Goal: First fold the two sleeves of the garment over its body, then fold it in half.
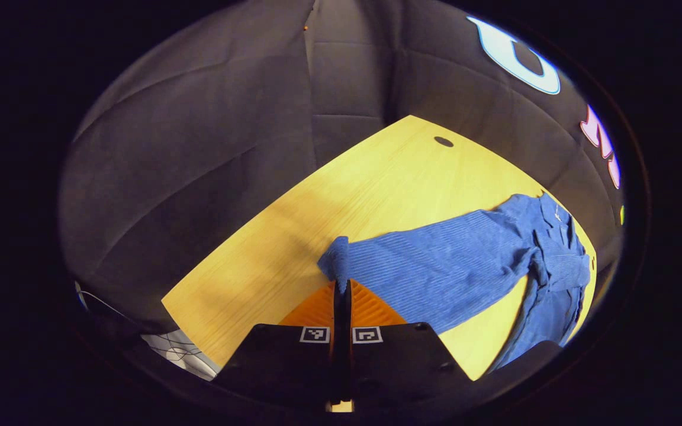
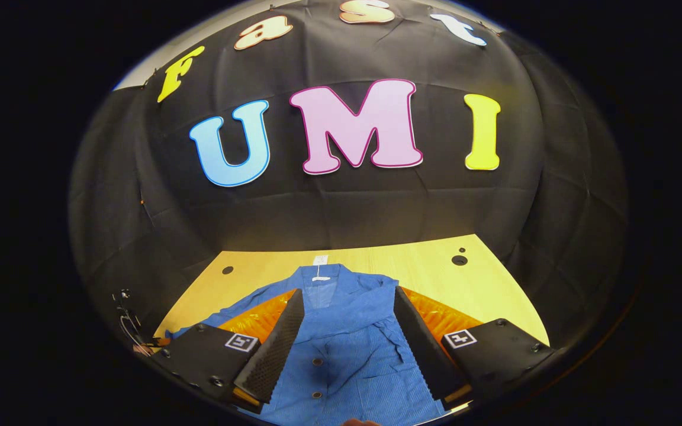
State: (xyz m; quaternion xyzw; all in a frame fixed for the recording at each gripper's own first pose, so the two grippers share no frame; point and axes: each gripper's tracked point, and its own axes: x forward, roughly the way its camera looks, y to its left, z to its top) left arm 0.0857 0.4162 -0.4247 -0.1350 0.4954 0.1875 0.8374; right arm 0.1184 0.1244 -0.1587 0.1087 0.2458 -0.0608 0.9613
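Lying flat on table [image 1: 376, 177], blue ribbed button-front garment [image 2: 347, 331], sleeve outstretched.

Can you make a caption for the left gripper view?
Left gripper pinching the blue shirt by its sleeve cuff.

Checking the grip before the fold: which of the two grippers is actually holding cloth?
The left gripper: its fingers are closed on the cuff of the blue shirt's sleeve. The right gripper is open above the shirt front, gripping nothing.
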